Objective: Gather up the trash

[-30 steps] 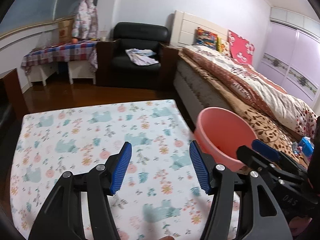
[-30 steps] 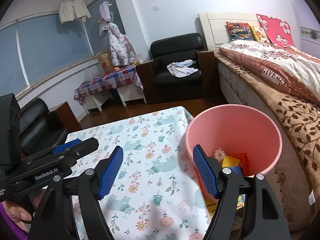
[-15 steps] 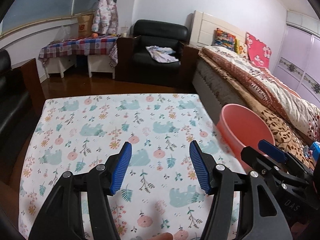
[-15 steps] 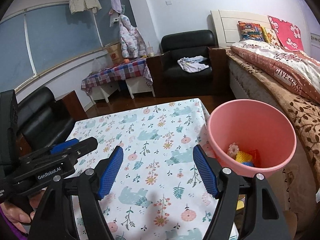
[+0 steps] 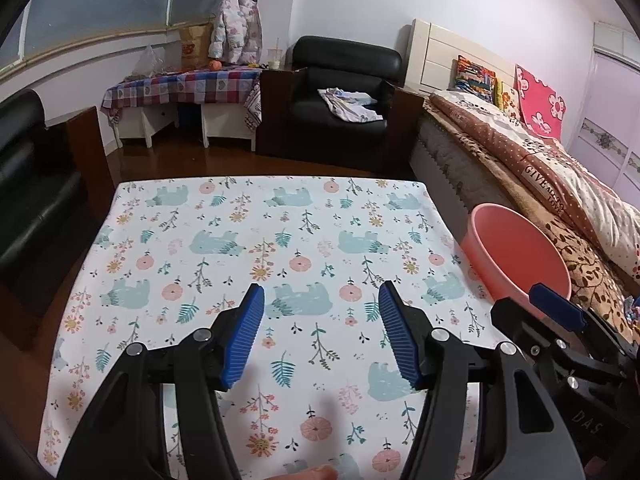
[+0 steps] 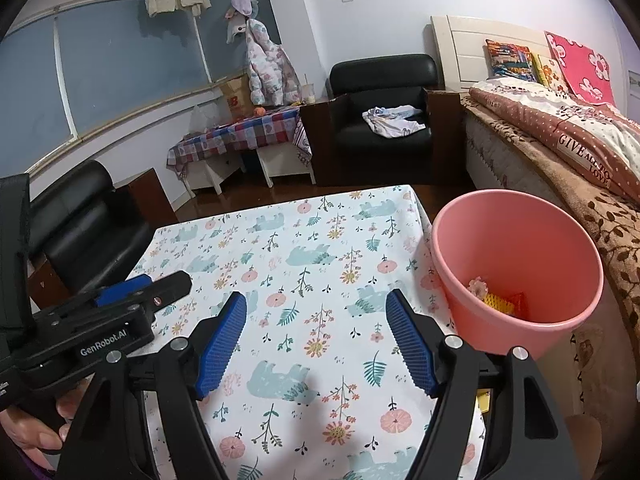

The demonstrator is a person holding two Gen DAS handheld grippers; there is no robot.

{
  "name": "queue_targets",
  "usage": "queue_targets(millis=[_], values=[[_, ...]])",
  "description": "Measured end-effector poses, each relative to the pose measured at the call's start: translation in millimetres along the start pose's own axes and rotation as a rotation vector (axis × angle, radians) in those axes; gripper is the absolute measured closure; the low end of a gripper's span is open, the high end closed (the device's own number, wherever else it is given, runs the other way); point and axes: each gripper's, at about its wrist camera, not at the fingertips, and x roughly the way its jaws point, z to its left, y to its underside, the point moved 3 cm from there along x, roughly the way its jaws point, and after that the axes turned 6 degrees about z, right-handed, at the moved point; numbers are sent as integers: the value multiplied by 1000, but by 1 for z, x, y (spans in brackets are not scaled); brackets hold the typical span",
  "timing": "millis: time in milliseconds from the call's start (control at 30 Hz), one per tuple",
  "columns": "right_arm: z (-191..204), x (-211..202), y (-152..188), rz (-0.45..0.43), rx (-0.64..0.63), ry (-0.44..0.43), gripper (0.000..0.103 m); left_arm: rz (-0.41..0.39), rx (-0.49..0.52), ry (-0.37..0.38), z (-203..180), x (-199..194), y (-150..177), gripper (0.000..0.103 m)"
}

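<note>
A pink bin (image 6: 516,268) stands beside the table's right edge, against the bed; it also shows in the left wrist view (image 5: 516,258). Inside it lie a pinkish scrap (image 6: 478,287) and yellow and red pieces (image 6: 506,303). My left gripper (image 5: 320,332) is open and empty above the near half of the table with the floral cloth (image 5: 256,248). My right gripper (image 6: 316,336) is open and empty above the same table (image 6: 304,264), just left of the bin. No loose trash shows on the cloth.
A bed (image 5: 540,172) runs along the right. A black armchair (image 5: 340,100) with clothes stands behind the table. A side table with a checked cloth (image 5: 180,88) is at the back left. A black sofa (image 6: 80,224) is on the left.
Both grippers have pulled back and up from the bin, toward the near side of the table. More of the table shows and the bin looks farther off. Both stay open.
</note>
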Motion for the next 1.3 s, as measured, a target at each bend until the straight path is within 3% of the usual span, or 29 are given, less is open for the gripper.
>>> queue_targets(millis=[1300], values=[[8,-17,-3,-54,-16,-6,32,-28,14,-30,2,-13,1,48]])
